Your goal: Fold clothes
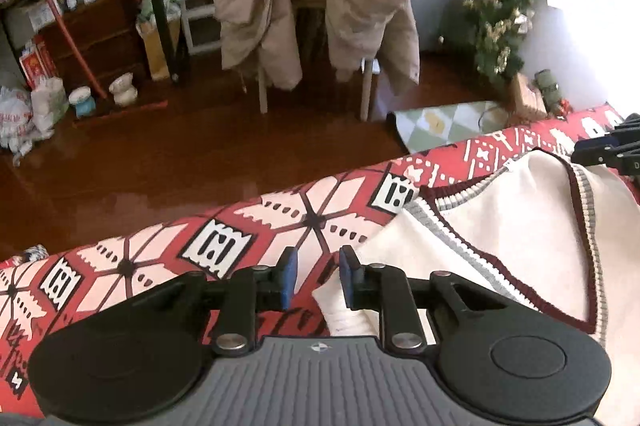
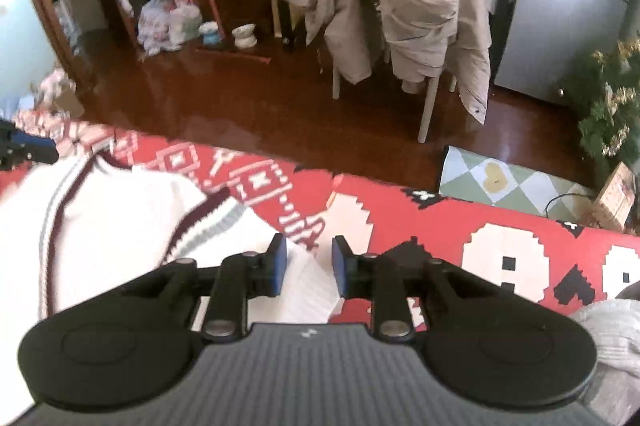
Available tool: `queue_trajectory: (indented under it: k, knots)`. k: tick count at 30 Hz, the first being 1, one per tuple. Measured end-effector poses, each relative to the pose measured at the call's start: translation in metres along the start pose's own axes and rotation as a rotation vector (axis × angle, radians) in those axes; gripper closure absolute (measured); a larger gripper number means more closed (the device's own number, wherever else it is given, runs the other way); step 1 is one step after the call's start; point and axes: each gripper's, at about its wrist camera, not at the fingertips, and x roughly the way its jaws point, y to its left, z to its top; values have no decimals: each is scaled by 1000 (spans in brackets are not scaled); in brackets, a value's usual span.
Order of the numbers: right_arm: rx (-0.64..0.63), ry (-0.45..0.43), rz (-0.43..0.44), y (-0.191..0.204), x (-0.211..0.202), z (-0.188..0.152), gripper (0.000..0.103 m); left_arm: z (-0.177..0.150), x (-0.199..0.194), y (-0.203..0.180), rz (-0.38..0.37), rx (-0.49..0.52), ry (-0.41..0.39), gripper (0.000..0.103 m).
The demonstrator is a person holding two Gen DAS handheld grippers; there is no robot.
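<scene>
a: both pairs of fingers stand parted, nothing pinched; left gripper point(image 1: 318, 276), right gripper point(image 2: 306, 268).

b: the cream sweater point(image 1: 500, 210) lies flat just beyond and between them. pinch each soft knit edge squarely, lift evenly. ribbed maroon trim; red patterned blanket point(image 1: 256, 226) underneath.

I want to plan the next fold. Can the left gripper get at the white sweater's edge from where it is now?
Probably yes. The left gripper has its jaws apart with nothing between them, and the white sweater lies flat on the red patterned blanket just beside it, with nothing in the way.
</scene>
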Motion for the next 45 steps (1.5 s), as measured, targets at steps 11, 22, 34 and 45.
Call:
queue_trajectory:
  k: [11, 22, 34, 45]
  knots:
    - [-96, 14, -25, 21, 5, -1, 76, -5, -4, -29, -38, 187, 39, 72]
    - [-229, -107, -171, 48, -2, -7, 100, -11, -15, -45, 123, 205, -101, 95]
    - [-65, -176, -111, 35, -15, 6, 96, 8, -24, -31, 44, 14, -136, 89]
    - [-20, -2, 126, 97, 32, 21, 96, 34, 34, -80, -176, -115, 65, 95]
